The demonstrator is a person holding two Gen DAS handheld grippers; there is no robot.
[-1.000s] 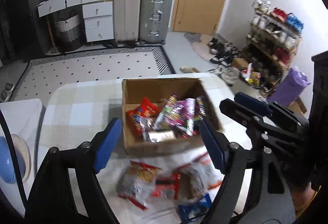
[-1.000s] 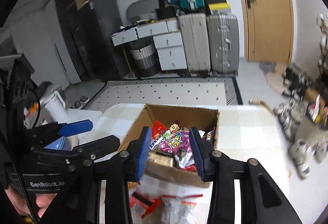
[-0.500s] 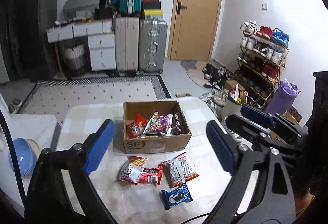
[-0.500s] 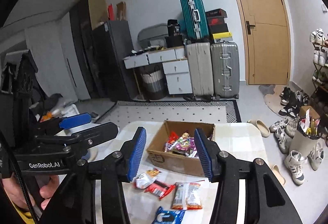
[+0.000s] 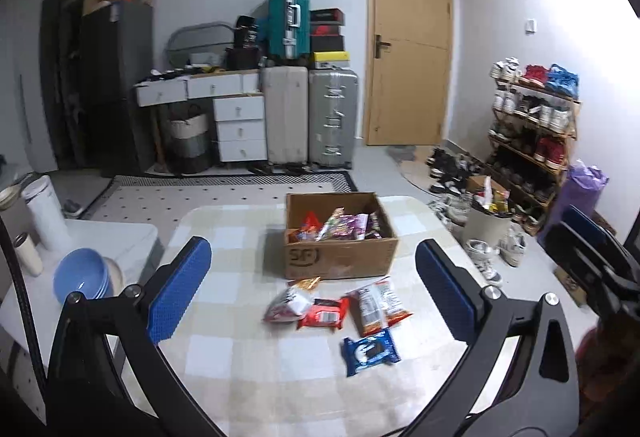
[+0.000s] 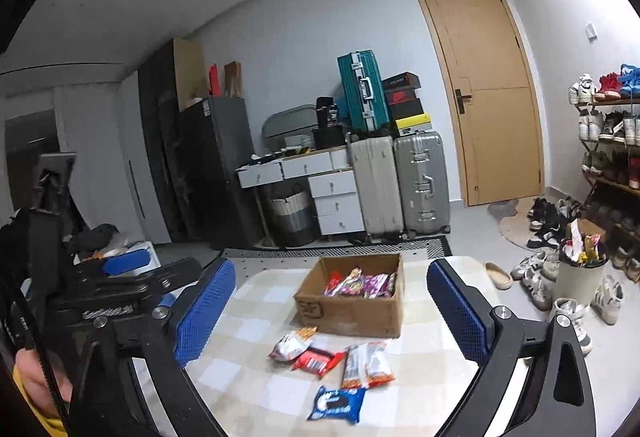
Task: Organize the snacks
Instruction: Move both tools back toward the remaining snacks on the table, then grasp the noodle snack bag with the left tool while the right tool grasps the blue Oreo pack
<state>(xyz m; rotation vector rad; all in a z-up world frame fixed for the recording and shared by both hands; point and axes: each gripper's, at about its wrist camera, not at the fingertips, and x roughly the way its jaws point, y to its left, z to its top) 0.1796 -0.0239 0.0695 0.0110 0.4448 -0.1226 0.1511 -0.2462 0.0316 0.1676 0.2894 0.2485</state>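
Four snack packets (image 5: pixel 340 313) lie on the table (image 5: pixel 240 377) at 6 o'clock of the part-filled cardboard box (image 5: pixel 340 257); both tools, left (image 5: pixel 312 293) and right (image 6: pixel 330 311), opening wide, empty.

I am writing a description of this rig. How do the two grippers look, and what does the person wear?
Both the left gripper and the right gripper have black angular arms with silver bolts and textured blue pads. White lettering marks the left gripper's body in the right wrist view. A black cable runs beside it. A yellow sleeve shows.
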